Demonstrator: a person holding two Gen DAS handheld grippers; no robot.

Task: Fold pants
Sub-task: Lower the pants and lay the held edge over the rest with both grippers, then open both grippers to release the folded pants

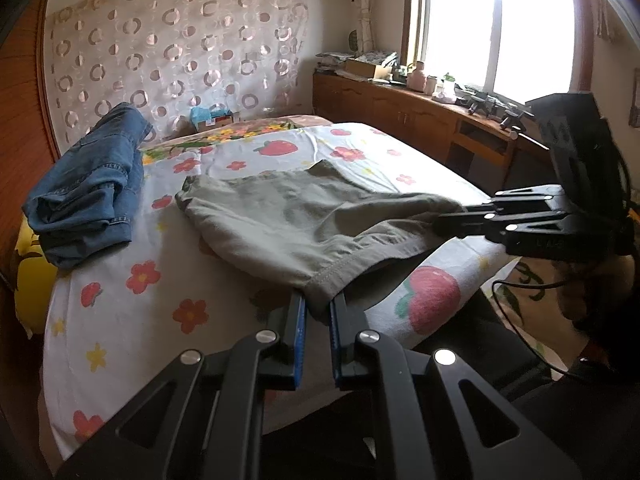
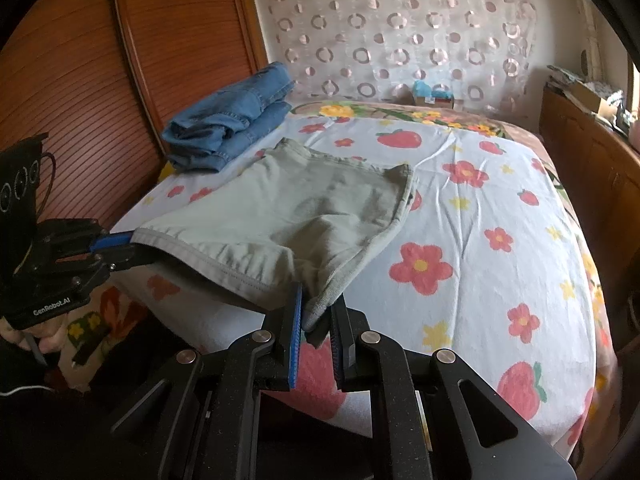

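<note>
We hold the pale olive-green cotton pants [image 1: 280,216] by their near hem edge, one corner in each gripper, at the near edge of the bed. The far part of the garment lies flat on the white bedsheet printed with red flowers and strawberries [image 1: 132,312]; the near part lifts off the sheet toward the jaws and sags between them.

The left gripper [image 1: 318,312] is closed narrow on the hemmed corner at the left, with cloth pinched between its blue pads. The right gripper [image 2: 318,316] is likewise closed narrow on the opposite corner, a fold of fabric bunched between its pads.

We judge the task to be partway done. The garment already looks compact and roughly rectangular, so at least one fold appears made, though we cannot tell how many layers it has. What remains, as we read it, is to carry the held edge over the far edge, lay it down, release both corners and smooth the result.

A folded blue denim garment [image 2: 232,120] rests beyond, by the brown slatted wooden door [image 2: 72,80], apart from the olive pants.
</note>
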